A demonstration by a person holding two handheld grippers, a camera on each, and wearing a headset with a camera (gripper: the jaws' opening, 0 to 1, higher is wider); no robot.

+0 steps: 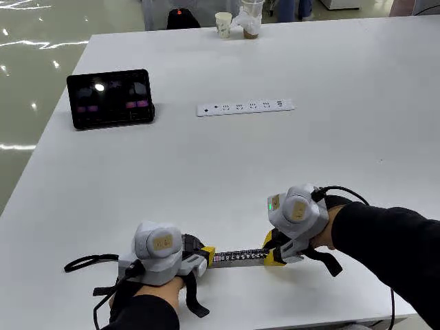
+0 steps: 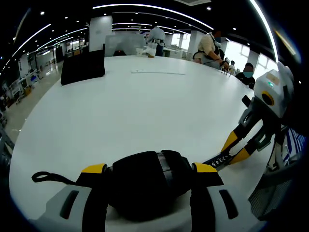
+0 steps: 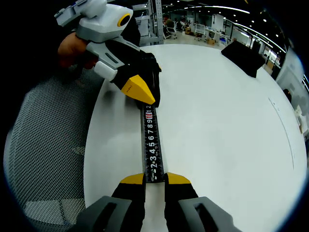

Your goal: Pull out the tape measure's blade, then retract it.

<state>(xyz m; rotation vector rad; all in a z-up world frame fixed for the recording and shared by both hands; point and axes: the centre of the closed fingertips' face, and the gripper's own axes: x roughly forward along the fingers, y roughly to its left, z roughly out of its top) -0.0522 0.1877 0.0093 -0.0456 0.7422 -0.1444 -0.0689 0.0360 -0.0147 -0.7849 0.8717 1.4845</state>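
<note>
The left tongs (image 2: 149,169) are closed snugly around the rounded black tape measure case (image 2: 145,188). Their yellow tips press its two sides, and the case sits low on the white counter (image 2: 145,106). From the case a narrow dark blade (image 3: 150,140) with white numerals runs flat and straight across the counter to the right tongs (image 3: 154,178), whose yellow tips are drawn narrow and pinch the blade's free end between them. In the right gripper view the numerals two to nine read along the stretch between the two tongs, with a red mark just past the nine. In the head view the left tongs (image 1: 204,258) and the right tongs (image 1: 273,256) sit near each other by the counter's near edge, linked by the short exposed length of blade (image 1: 237,257). A black strap loop (image 1: 82,262) lies on the counter just outside the left tongs, on the side away from the right tongs. Well beyond both tongs lies a long white power strip (image 1: 245,107). Further out, beyond the left tongs, stands a tilted black tablet (image 1: 110,97), and by the counter's far edge are paper cups (image 1: 223,24).
</note>
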